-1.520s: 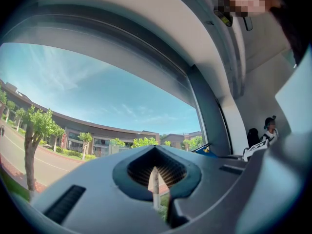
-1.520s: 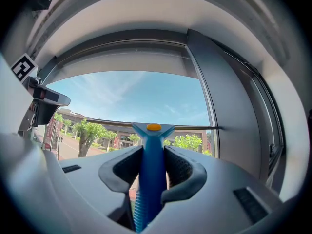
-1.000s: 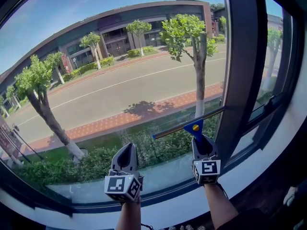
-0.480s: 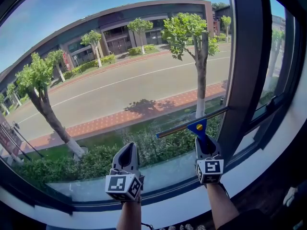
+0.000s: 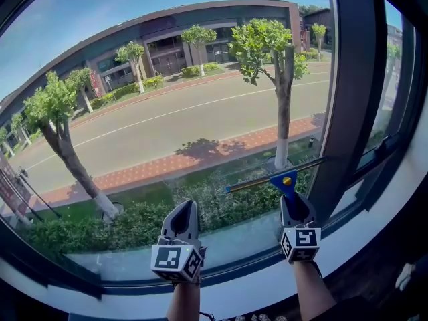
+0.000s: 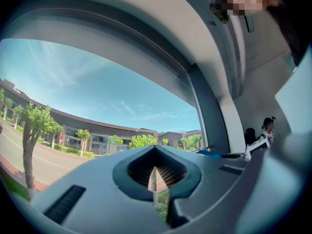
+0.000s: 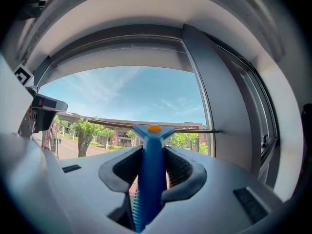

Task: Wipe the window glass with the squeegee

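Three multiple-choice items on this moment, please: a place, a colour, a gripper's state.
1. Where on the window glass is the squeegee?
A. top left corner
B. lower right, beside the dark frame post
C. top centre
2. What colour is the squeegee's handle?
A. red
B. blue
C. green
3. How is the left gripper?
A. shut on a cloth
B. wide open
C. shut, holding nothing
Answers: 1 B, the blade ends by the post in the head view. 2 B, blue handle between the right gripper's jaws. 3 C, its jaws meet with nothing between.
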A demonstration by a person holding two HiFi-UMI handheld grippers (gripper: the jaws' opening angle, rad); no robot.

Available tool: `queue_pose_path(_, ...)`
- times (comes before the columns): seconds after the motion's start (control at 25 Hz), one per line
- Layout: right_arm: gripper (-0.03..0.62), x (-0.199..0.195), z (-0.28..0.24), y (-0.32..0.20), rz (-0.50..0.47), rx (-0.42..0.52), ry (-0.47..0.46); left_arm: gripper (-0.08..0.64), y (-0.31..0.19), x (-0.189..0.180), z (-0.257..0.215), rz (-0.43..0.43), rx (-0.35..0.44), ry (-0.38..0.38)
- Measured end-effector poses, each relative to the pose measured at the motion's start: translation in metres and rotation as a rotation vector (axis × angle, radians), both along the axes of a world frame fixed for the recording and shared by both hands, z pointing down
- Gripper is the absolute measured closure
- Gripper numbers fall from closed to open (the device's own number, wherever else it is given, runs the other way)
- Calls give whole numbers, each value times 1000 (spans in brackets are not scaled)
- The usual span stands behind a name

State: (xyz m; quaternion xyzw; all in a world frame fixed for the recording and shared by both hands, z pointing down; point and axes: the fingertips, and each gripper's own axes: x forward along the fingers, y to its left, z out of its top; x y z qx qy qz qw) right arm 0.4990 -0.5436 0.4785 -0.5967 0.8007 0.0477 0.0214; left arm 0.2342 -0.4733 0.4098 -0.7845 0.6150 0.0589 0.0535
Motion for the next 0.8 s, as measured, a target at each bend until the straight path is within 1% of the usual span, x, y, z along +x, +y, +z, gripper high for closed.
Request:
queue_pose_path(0.2, 454, -3, -25, 16, -6, 33, -15, 558, 4, -6, -8, 9, 18, 0)
queue_pose_path(0.36, 454, -2, -58, 37, 11, 51, -26, 558, 14, -13, -31, -1, 67, -58)
queue_pose_path(0.48, 454, -7, -82, 54, 8, 63, -58, 558, 27, -30, -48, -27, 109, -84)
queue_pose_path(0.6, 454, -11, -102, 70, -5, 53, -93, 558, 46, -52, -64, -69, 138, -88)
queue_pose_path(0.72, 454, -16, -114, 83, -17, 37, -66, 558, 70, -65, -82, -118, 170, -80)
queue_pose_path(0.8, 454, -21, -120, 93, -35, 38, -38, 558, 86, -67, -94, -144, 183, -83)
